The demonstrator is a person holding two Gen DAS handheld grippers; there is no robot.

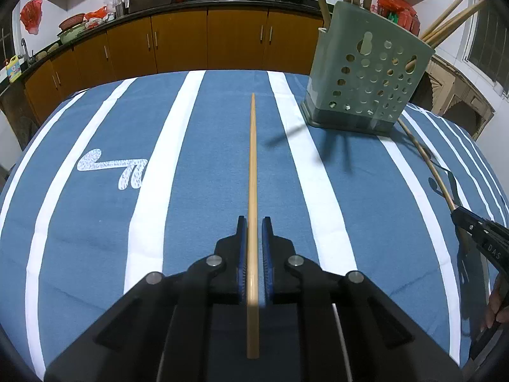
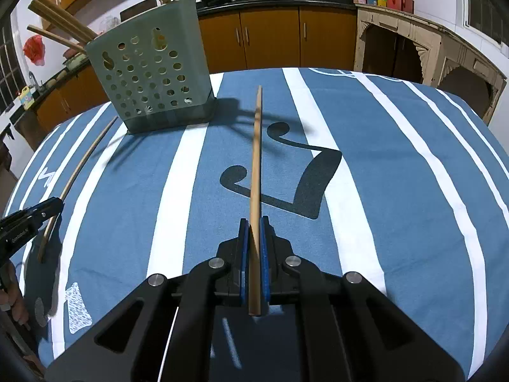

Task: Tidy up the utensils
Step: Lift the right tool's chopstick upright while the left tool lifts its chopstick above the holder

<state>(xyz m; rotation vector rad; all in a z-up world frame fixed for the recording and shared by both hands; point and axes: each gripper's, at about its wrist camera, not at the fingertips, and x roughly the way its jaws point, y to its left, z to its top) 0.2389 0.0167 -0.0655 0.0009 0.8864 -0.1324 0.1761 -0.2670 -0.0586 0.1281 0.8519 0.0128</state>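
While one chopstick [image 1: 252, 172] is clamped by the left gripper [image 1: 253, 226] and another chopstick [image 2: 256, 172] by the right gripper [image 2: 253, 226], tips should be steered over the perforated holder [image 1: 366, 73], upper right, before release.

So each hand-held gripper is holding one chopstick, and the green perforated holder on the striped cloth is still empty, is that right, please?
Not quite: the holder is not empty; several chopsticks already stick out of its top, as the right wrist view shows. The rest holds: the left hand-held gripper and right hand-held gripper each grip one chopstick, and the holder stands on the striped cloth.
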